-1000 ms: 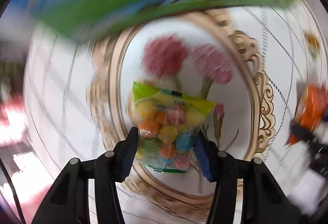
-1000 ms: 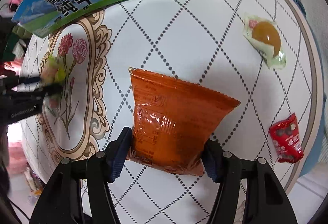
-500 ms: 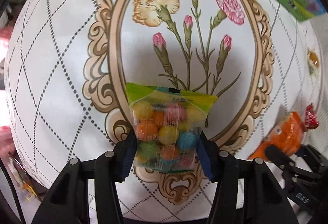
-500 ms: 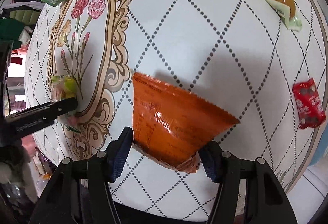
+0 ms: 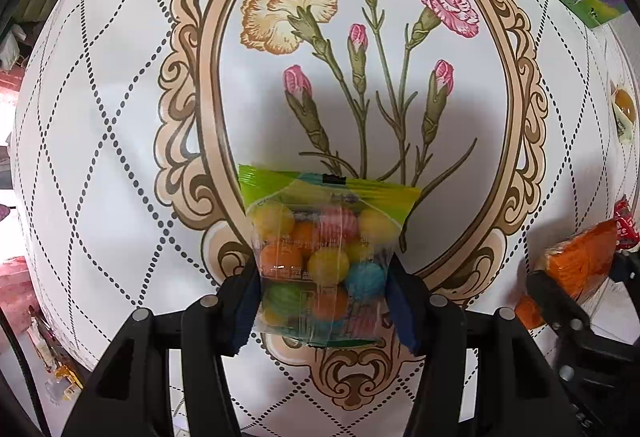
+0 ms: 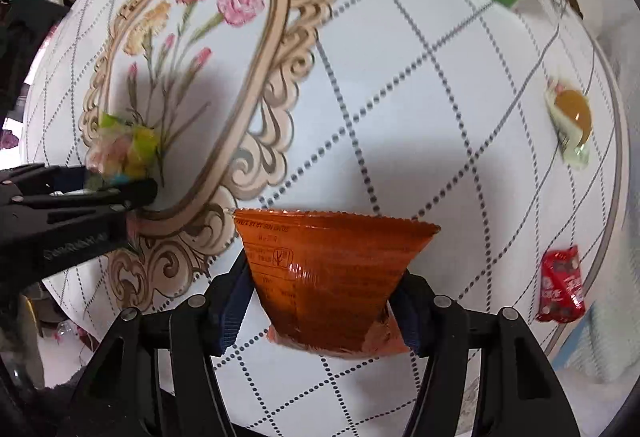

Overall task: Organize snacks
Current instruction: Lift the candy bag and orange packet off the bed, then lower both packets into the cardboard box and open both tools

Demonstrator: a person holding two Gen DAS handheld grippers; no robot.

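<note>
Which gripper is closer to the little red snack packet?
Right. The right gripper, shut on the orange bag, has the red packet just off to its side. The left gripper, holding the candy bag, is farther off, over the flower picture.

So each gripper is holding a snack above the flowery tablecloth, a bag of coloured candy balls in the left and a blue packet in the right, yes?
Nearly. The right gripper holds an orange packet, not a blue one, as the right wrist view shows. The left gripper does hold the candy bag.
</note>
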